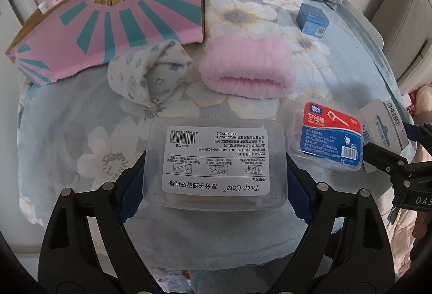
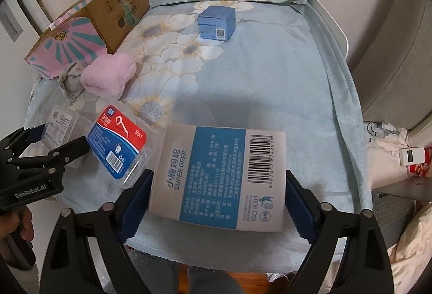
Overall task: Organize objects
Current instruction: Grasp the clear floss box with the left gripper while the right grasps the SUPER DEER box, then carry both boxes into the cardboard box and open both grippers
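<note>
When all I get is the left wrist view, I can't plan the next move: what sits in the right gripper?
Observer: A white box with a blue label and a barcode. The right gripper has its jaws pressed on both sides of it.
Operator: Is the carton's short side pink too?
Observer: No, that side of the carton is plain brown cardboard with black print.
Operator: Who holds my gripper?
Observer: A hand grips the handle of the left gripper.
</note>
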`<state>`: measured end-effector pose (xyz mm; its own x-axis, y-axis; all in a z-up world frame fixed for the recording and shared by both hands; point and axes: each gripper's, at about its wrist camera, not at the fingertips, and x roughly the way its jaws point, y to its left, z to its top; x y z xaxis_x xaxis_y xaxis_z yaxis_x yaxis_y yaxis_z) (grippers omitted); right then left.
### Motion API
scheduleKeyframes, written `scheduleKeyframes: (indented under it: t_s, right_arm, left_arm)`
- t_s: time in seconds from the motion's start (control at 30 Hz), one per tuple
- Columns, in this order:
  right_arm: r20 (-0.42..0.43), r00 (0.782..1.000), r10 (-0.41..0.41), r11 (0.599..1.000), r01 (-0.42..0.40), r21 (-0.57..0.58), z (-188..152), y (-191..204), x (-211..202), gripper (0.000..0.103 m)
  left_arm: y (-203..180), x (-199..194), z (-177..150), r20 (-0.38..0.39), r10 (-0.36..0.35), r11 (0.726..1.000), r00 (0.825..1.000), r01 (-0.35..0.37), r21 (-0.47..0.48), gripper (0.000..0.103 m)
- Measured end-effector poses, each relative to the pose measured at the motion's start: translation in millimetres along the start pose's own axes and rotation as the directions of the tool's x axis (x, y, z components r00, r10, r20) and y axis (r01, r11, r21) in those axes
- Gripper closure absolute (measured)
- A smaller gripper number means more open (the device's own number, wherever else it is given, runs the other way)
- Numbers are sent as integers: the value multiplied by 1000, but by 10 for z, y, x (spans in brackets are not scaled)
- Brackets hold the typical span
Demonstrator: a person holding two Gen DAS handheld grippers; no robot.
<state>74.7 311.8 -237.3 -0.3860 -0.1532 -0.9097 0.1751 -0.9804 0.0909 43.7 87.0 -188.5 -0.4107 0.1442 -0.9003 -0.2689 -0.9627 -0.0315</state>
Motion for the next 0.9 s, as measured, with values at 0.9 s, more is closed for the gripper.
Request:
scheduleKeyframes:
  t_s: [0.9]
  right_arm:
    - [138,988,64,998,-66,13,948,231,-783,15]
  left_arm:
    - [590,-885,1012,115,-76,997,990,79,-23,16]
